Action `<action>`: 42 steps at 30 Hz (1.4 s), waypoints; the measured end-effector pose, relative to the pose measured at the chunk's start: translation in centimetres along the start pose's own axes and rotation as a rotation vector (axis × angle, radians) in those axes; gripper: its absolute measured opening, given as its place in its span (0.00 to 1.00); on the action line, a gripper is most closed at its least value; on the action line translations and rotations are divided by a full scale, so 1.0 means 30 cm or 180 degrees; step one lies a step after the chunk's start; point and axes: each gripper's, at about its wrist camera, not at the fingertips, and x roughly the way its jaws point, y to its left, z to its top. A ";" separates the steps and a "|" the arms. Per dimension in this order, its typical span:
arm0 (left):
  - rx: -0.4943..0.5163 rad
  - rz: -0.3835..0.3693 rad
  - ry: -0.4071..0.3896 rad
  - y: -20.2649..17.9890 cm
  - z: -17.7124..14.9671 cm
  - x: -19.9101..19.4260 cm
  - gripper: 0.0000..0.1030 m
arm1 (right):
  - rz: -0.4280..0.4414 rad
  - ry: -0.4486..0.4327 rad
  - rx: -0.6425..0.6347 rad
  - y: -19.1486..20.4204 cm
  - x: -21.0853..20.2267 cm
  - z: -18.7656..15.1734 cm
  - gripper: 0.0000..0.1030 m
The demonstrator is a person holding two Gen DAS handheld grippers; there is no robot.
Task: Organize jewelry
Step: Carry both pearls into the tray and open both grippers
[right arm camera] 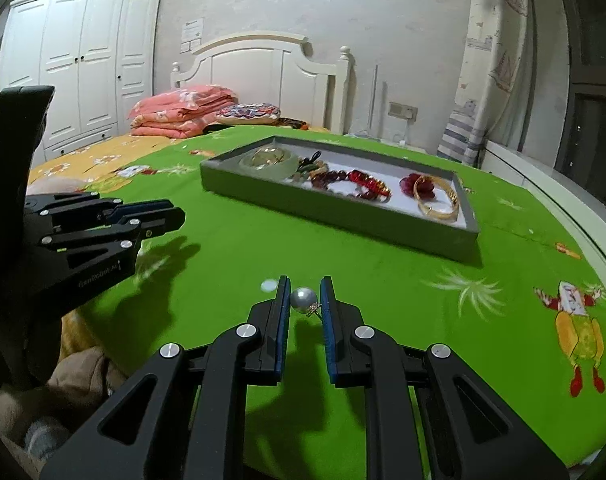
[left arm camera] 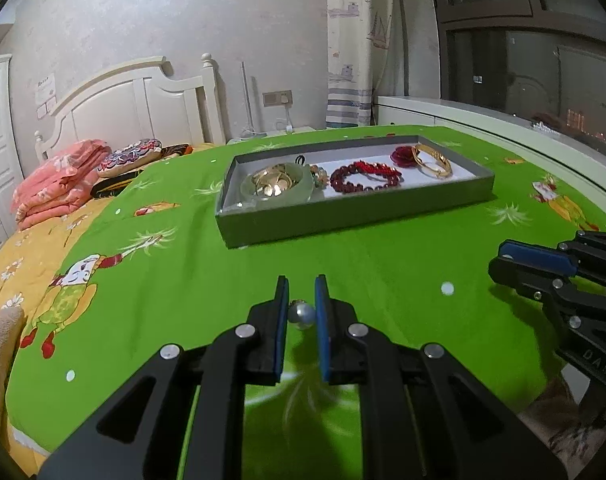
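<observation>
2 black hand-held grippers with blue pads each pinched a round grey pearl earring: the left gripper (left arm camera: 301, 314) held one pearl earring (left arm camera: 301, 315), the right gripper (right arm camera: 305, 300) another (right arm camera: 303, 300), both above the green cartoon-print bedspread (left arm camera: 383, 256). Beyond lay the shallow grey rectangular tray (left arm camera: 343, 216) holding a red bead bracelet (left arm camera: 365, 176) and gold bangle (left arm camera: 433, 162).

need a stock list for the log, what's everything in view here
pearl earring: 2, silvery white, one in each gripper
tray: 1, grey, on the bedspread
jade bangle: 1, pale green, tray's left end
red bead bracelet: 1, tray middle
gold bangle: 1, tray's right end
bedspread: 1, green
folded quilt: 1, pink, by headboard
left gripper: 1, black, holding a pearl earring
right gripper: 1, black, holding a pearl earring
</observation>
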 end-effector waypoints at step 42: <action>-0.0161 0.0372 0.0240 -0.018 0.446 0.432 0.13 | -0.0568 0.0379 0.0434 -0.289 0.418 0.396 0.15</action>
